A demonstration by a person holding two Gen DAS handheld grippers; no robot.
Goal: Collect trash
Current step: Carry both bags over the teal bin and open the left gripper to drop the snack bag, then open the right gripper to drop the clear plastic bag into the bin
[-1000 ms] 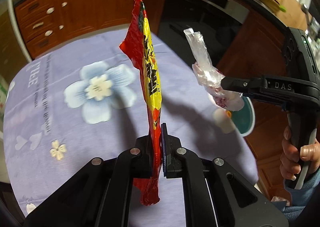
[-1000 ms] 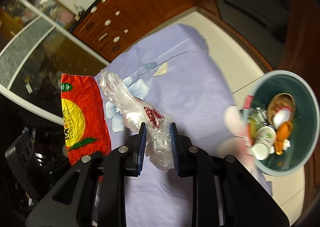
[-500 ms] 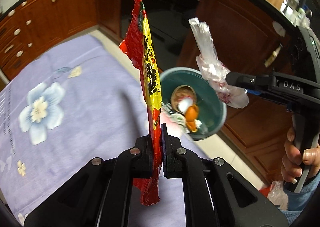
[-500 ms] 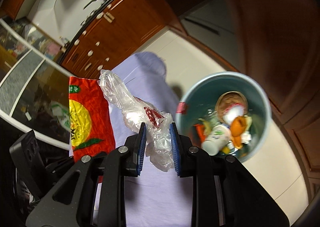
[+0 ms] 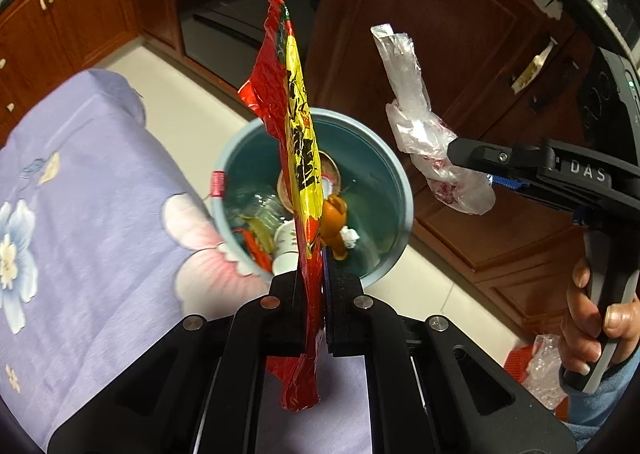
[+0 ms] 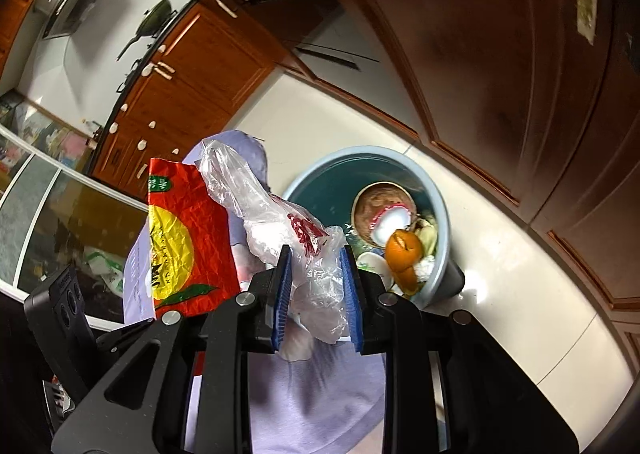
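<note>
Two bits of trash up: left gripper pinching red wrapper, right gripper pinching plastic bag, both near bin, guessing ready for drop.

Our left gripper raised with jaws pressed tight together, our right gripper level beside it, jaws pinched partway, our right hand wrapped around its handle

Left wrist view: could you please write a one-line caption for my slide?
Left gripper holds a red-yellow wrapper above the trash bin; right gripper holds a clear plastic bag beside it.
</note>
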